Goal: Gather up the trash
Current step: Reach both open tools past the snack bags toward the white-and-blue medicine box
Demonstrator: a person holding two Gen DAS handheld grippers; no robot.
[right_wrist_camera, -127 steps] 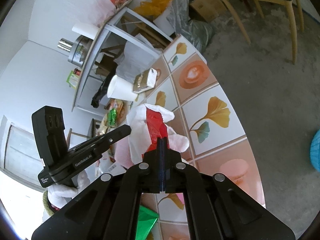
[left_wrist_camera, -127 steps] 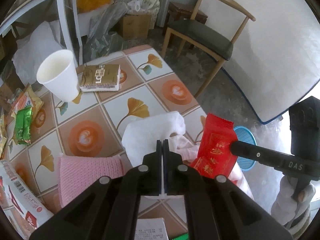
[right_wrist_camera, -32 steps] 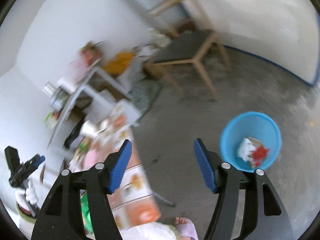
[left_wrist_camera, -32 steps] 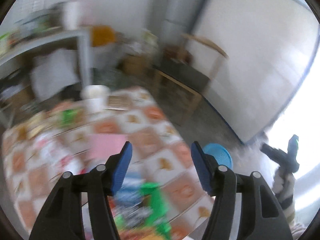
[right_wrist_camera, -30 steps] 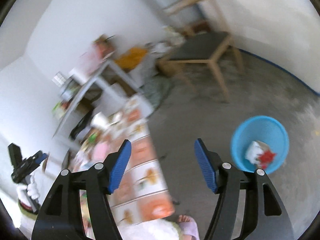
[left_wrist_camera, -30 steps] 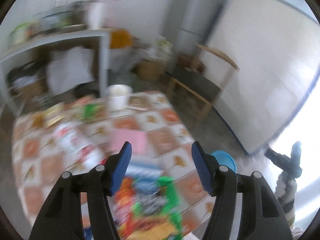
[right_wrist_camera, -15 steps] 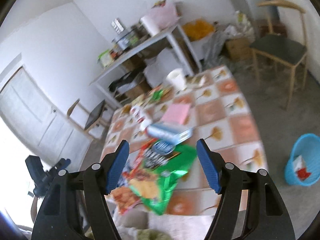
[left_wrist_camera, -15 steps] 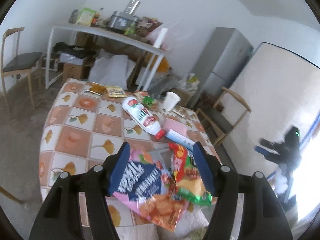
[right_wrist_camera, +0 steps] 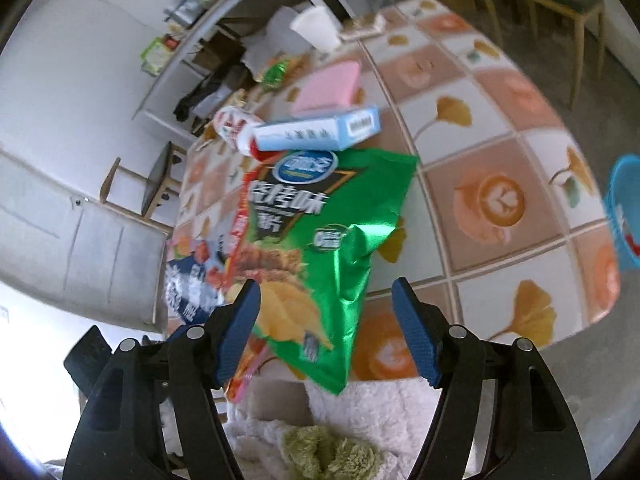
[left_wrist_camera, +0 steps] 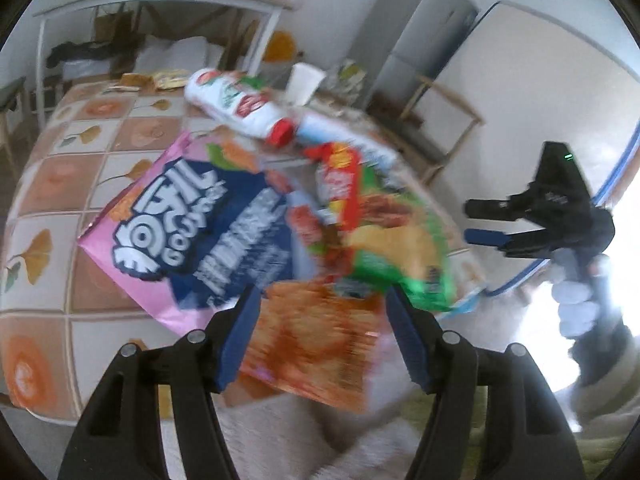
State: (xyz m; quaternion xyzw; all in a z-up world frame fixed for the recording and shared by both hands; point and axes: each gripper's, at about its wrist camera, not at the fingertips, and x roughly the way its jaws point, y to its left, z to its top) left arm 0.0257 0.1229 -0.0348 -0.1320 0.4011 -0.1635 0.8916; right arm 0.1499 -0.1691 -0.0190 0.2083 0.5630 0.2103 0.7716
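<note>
Both grippers approaching the wrapper pile, nothing held: left gripper (left_wrist_camera: 322,334) jaws wide, right gripper (right_wrist_camera: 326,328) jaws closing, over the green chip bag (right_wrist_camera: 320,240). Next: pinch its near edge, carry to the blue bin (right_wrist_camera: 626,216).

My left gripper (left_wrist_camera: 322,332) hangs with its blue-padded jaws spread wide, nothing pressed between them. Framed between my fingers lies the orange lower end of a pink and navy snack bag (left_wrist_camera: 192,224), blurred, flat on the tiled-pattern tablecloth (left_wrist_camera: 60,184). Just beyond my right finger, a crinkled green and red chip bag (left_wrist_camera: 384,236) overlaps it. Farther ahead of my fingertips lies a white plastic bottle with a red cap (left_wrist_camera: 240,106) on its side, and a white paper cup (left_wrist_camera: 305,82) stands behind it. Off to my right, well apart, my right gripper (left_wrist_camera: 474,222) hovers with jaws parted, a gloved hand (left_wrist_camera: 576,304) beneath it.
</note>
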